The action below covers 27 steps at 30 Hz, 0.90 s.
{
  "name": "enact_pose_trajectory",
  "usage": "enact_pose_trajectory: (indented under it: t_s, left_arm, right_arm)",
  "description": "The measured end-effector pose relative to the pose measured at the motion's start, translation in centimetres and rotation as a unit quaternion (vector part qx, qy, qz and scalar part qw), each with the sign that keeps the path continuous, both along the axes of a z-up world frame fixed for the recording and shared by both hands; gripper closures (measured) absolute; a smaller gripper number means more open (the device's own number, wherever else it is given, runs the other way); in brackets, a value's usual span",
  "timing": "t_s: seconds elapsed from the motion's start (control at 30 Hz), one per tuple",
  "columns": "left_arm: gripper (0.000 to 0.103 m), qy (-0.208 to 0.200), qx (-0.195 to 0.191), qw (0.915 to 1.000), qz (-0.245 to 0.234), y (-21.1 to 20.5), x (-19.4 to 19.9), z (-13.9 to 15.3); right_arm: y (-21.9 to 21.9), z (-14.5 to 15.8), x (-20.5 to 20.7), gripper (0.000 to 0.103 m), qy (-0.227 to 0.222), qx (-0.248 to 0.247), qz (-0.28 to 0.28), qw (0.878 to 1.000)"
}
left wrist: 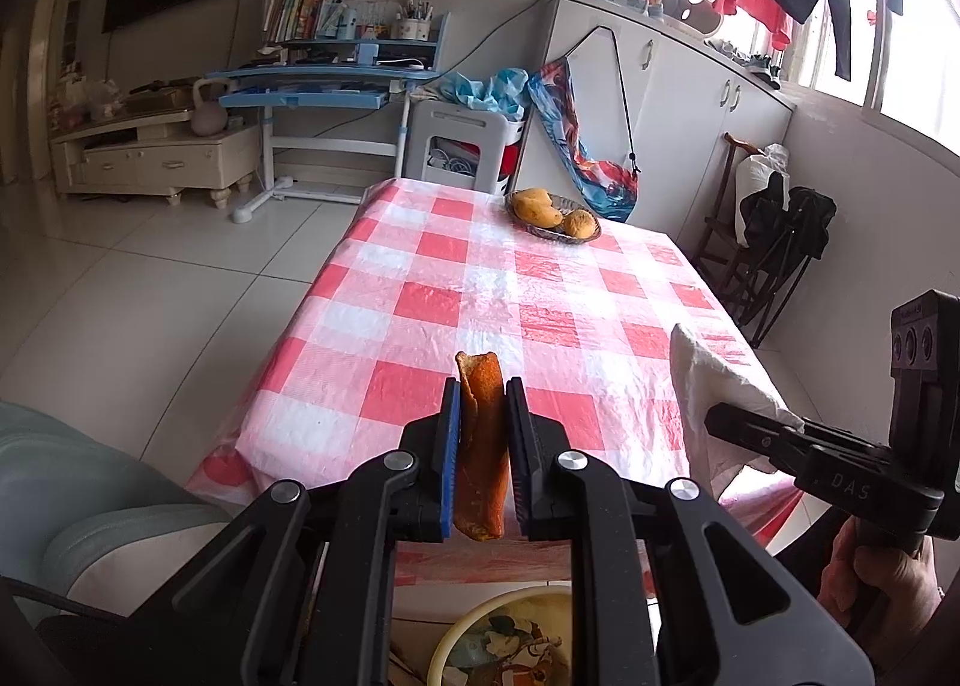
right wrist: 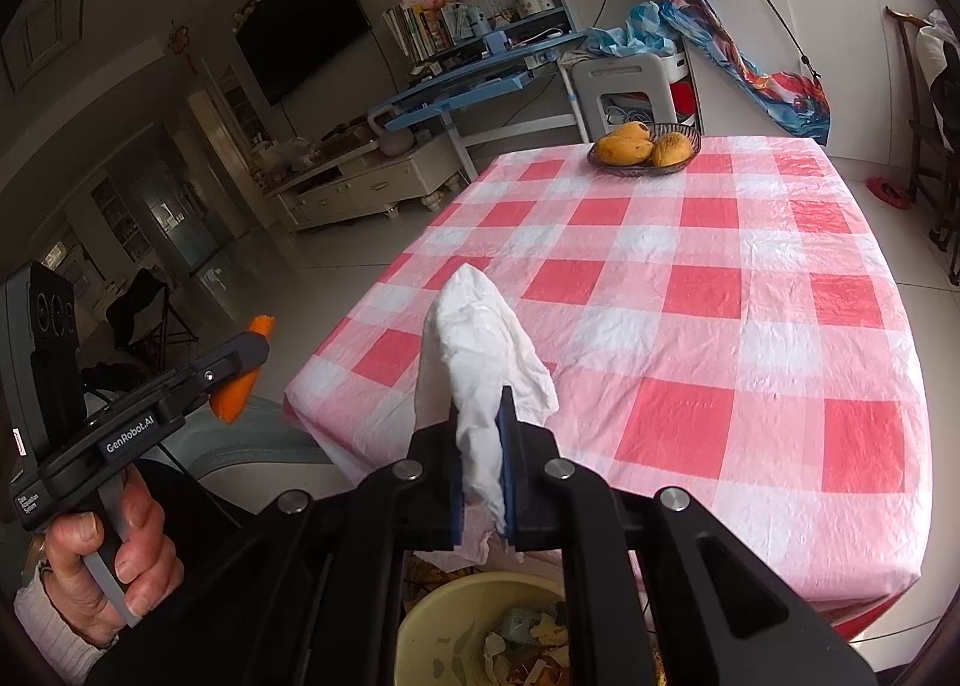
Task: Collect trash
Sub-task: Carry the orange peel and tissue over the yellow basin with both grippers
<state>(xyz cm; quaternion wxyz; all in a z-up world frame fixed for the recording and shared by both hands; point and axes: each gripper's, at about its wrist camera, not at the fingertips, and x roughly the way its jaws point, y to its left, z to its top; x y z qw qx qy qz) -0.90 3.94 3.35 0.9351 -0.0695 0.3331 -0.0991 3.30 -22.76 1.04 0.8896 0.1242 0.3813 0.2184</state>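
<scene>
My left gripper (left wrist: 483, 386) is shut on a strip of orange peel (left wrist: 480, 446), held upright between its pads. It hangs off the near end of the table with the red-and-white checked cloth (left wrist: 510, 290). My right gripper (right wrist: 480, 398) is shut on a crumpled white tissue (right wrist: 480, 350). Below both grippers stands a yellowish waste bin (right wrist: 444, 614) with scraps inside, also showing in the left wrist view as the bin (left wrist: 456, 632). Each gripper appears in the other's view: the right gripper (left wrist: 720, 419) with the tissue (left wrist: 708, 380), the left gripper (right wrist: 255, 350) with the peel (right wrist: 240, 386).
A woven basket of yellow-orange fruit (right wrist: 645, 146) sits at the table's far end. A pale green cushioned seat (left wrist: 78, 494) is at the near left. Dark folding chairs (left wrist: 774, 242) stand by the right wall. A person's hand (right wrist: 114, 548) holds the left gripper's handle.
</scene>
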Motion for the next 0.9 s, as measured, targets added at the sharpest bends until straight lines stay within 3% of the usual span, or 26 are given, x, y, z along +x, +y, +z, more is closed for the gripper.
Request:
enact_pose_trajectory:
  t_s: [0.9]
  left_arm:
    - [0.088, 0.004, -0.006, 1.0, -0.005, -0.6, -3.8, -0.8]
  right_arm:
    - [0.2, -1.8, -4.5, 0.091, 0.022, -0.024, -0.005, 0.999]
